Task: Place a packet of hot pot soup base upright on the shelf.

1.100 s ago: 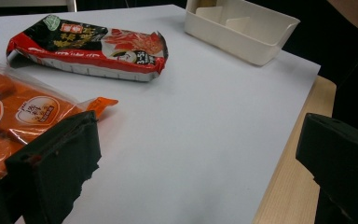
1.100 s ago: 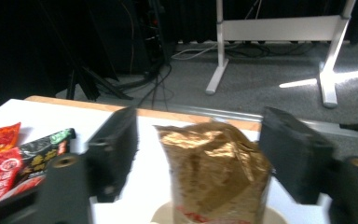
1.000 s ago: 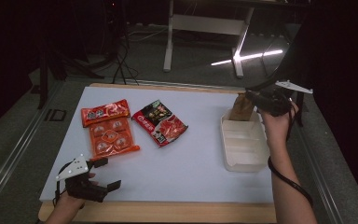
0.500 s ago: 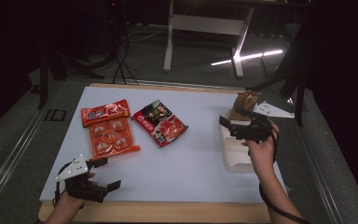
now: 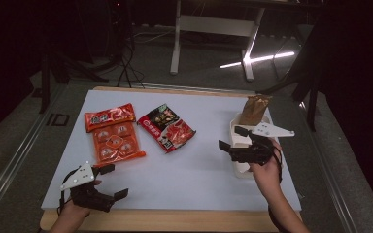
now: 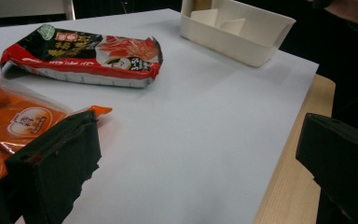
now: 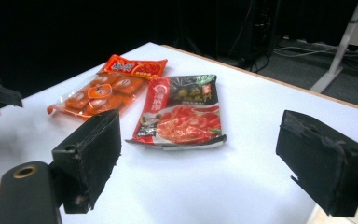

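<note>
One packet looks already sorted: a brown, crinkled foil pouch (image 5: pixel 254 109) stands upright at the far end of the white bin (image 5: pixel 238 169), a stiff rectangular plastic tray with inner dividers, sitting at about three o'clock on the desk (image 5: pixel 204 170). Two packets appear left to move. The red and black sachet (image 5: pixel 167 127), glossy, flat and slightly pillowed with crimped ends, lies near the middle toward twelve o'clock; the orange bag (image 5: pixel 112 135), clear-fronted film showing small round wrapped pieces under an orange header, lies at ten o'clock. The right claw (image 5: pixel 231 140) hangs over the bin's near-left edge with its jaws apart and nothing between them, facing the red and black sachet, which is likely the next pick. The left claw (image 5: pixel 110 181) rests at seven o'clock near the desk's front edge, jaws also apart and empty, just short of the orange bag's corner. The desk top is a smooth matte white sheet over pale wood.
</note>
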The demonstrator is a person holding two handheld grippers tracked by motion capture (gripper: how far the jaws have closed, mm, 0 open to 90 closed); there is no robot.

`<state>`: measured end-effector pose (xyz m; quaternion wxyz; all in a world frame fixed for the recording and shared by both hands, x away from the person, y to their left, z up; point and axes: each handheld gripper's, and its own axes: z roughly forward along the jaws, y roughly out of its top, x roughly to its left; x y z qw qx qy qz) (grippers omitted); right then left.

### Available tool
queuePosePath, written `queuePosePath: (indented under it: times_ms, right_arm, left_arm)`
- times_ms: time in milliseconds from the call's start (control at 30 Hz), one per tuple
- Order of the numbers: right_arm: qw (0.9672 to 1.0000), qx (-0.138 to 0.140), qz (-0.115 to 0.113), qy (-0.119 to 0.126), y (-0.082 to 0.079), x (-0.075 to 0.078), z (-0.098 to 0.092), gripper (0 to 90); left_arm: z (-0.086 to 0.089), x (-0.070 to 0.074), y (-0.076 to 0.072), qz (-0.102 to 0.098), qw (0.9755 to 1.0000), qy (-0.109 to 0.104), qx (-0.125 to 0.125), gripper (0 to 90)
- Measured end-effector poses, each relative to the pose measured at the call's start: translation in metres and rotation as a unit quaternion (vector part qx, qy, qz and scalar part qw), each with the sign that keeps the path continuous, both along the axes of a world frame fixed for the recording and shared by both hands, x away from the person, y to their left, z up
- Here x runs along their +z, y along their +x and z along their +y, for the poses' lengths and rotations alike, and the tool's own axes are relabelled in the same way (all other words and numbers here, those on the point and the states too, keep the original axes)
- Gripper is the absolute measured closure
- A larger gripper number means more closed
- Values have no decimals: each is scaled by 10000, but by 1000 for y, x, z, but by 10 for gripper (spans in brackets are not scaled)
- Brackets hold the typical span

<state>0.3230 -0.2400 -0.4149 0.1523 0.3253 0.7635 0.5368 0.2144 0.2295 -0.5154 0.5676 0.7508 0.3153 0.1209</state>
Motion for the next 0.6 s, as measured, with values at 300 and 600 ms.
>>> queuePosePath:
  times_ms: [300, 600]
  right_arm:
    - [9989, 316, 40, -355, 13, -4, 38, 241]
    - [9939, 473, 646, -752, 54, -11, 73, 747]
  left_arm:
    - [2, 0, 0, 17, 10000, -37, 44, 2]
    - [3, 0, 0, 46, 10000, -55, 38, 2]
